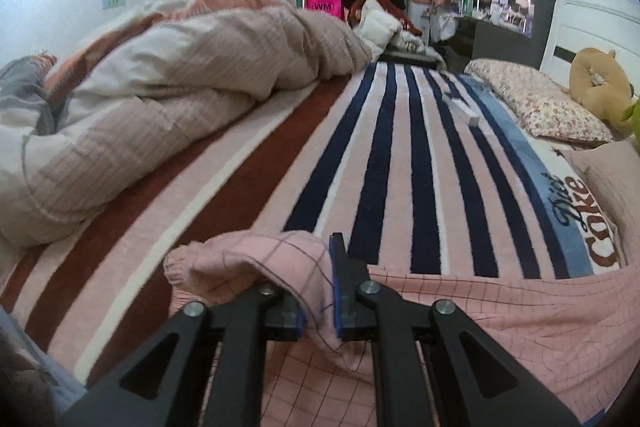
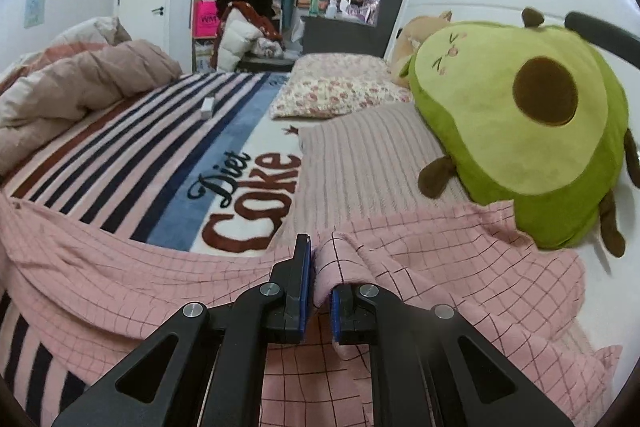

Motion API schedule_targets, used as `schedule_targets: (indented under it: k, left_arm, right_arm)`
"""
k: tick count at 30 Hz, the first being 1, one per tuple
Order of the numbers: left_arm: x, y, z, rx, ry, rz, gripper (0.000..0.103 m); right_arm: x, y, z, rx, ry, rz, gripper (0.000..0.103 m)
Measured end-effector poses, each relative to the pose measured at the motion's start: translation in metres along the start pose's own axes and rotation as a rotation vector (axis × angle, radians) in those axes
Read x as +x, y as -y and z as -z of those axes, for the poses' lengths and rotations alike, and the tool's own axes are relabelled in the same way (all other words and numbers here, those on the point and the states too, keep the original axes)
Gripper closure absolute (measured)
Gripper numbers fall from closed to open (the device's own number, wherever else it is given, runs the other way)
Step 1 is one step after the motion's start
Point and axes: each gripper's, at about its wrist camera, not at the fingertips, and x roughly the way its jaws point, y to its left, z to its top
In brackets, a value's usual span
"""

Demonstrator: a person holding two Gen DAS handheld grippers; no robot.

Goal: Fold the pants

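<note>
The pink checked pants (image 1: 480,311) lie spread across the striped blanket at the near edge of the bed. My left gripper (image 1: 316,267) is shut on a bunched fold of the pants near the elastic waistband (image 1: 188,267); cloth drapes over its left finger. In the right wrist view the pants (image 2: 460,279) stretch from left to right under the gripper. My right gripper (image 2: 320,259) is shut on a raised fold of the pants, the cloth pinched between its blue pads and covering the right finger.
A striped "Diet Coke" blanket (image 1: 400,147) covers the bed. A bunched duvet (image 1: 168,99) lies at the left. A green avocado plush (image 2: 532,123) sits at the right, touching the pants. A floral pillow (image 2: 332,91), a beige pillow (image 2: 360,163) and a small white box (image 2: 208,107) lie beyond.
</note>
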Motion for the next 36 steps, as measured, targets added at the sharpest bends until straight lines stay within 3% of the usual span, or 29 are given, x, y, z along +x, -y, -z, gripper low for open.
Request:
schedule_targets:
  k: [2, 3, 4, 6, 13, 16, 19, 23, 27, 30, 32, 34, 36]
  left_arm:
    - [0.008, 0.002, 0.003, 0.027, -0.044, 0.006, 0.075]
    - [0.010, 0.004, 0.005, 0.048, -0.063, 0.006, 0.043]
    - [0.006, 0.004, 0.008, 0.062, -0.050, 0.006, 0.021]
    - [-0.005, 0.002, 0.011, 0.090, -0.022, 0.003, 0.018]
    - [-0.046, -0.022, 0.021, 0.068, -0.041, 0.058, 0.017]
    - [-0.058, -0.019, 0.027, 0.071, -0.063, 0.145, 0.017]
    - [-0.058, -0.004, 0.034, 0.102, -0.078, 0.217, 0.017]
    - [-0.050, 0.007, 0.043, 0.110, -0.107, 0.252, 0.017]
    - [-0.043, 0.009, 0.051, 0.126, -0.114, 0.259, 0.017]
    - [-0.034, 0.009, 0.056, 0.138, -0.127, 0.258, 0.017]
    - [-0.029, 0.008, 0.058, 0.130, -0.137, 0.255, 0.017]
    - [-0.026, 0.007, 0.058, 0.123, -0.139, 0.249, 0.017]
    - [-0.025, 0.006, 0.058, 0.120, -0.134, 0.240, 0.017]
  right_arm:
    - [0.007, 0.000, 0.000, 0.012, -0.022, -0.008, 0.097]
    - [0.010, -0.001, 0.000, 0.003, -0.043, -0.014, 0.080]
    - [0.011, -0.005, 0.001, -0.015, -0.066, -0.023, 0.057]
    - [0.011, -0.014, 0.005, -0.061, -0.089, -0.036, 0.037]
    - [-0.027, -0.036, 0.022, -0.185, -0.053, 0.009, 0.031]
    - [-0.051, -0.039, 0.029, -0.184, -0.026, -0.013, 0.031]
    - [-0.065, -0.066, 0.032, -0.210, -0.020, -0.198, 0.031]
    - [-0.049, -0.127, 0.038, -0.355, -0.054, -0.357, 0.031]
    - [-0.021, -0.182, 0.055, -0.516, -0.094, -0.413, 0.033]
    - [0.003, -0.204, 0.065, -0.579, -0.113, -0.359, 0.035]
    - [0.018, -0.208, 0.067, -0.608, -0.114, -0.321, 0.051]
    - [0.030, -0.207, 0.063, -0.578, -0.127, -0.313, 0.082]
    - [0.038, -0.200, 0.053, -0.511, -0.130, -0.327, 0.093]
